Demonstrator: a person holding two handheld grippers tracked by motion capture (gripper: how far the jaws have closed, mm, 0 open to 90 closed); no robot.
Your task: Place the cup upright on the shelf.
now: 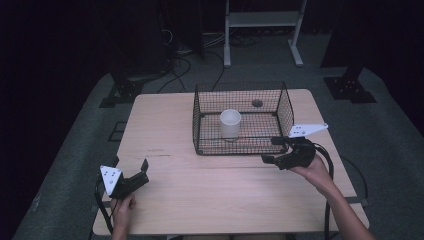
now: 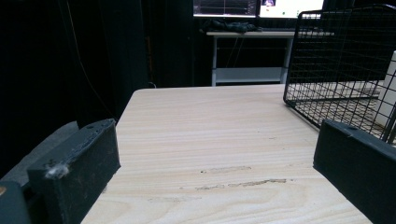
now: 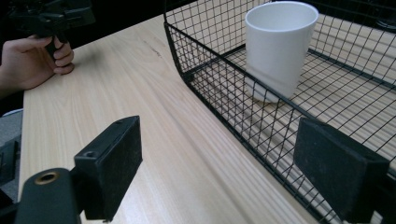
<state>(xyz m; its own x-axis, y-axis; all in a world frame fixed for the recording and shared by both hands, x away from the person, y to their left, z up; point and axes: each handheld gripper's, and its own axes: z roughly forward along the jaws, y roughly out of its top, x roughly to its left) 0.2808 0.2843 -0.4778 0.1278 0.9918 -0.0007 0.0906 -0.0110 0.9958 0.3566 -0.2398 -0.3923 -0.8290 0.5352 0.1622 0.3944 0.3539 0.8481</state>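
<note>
Plainly the thing in hand is the wire basket (image 1: 242, 120), standing on the far middle of the worktop (image 1: 210, 180) with one white cup (image 1: 230, 123) upright inside it, apart from the walls. I judge the basket light and stiff, its thin wires easy to pinch but prone to slip sideways on smooth wood; the best hold looks to be the top rim wire of the near wall or a corner. The cup seems hard, smooth and breakable, and could tip if the basket is tilted or jerked.

One basket, one cup, two grippers. The right gripper (image 1: 274, 150) hovers at the basket's near right corner, its jaws partly apart and astride the near wall in the right gripper view, pressing on nothing. The left gripper (image 1: 131, 167) sits well apart at the worktop's near left, jaws wide and empty, its hand (image 1: 122, 207) resting on the wood
</note>
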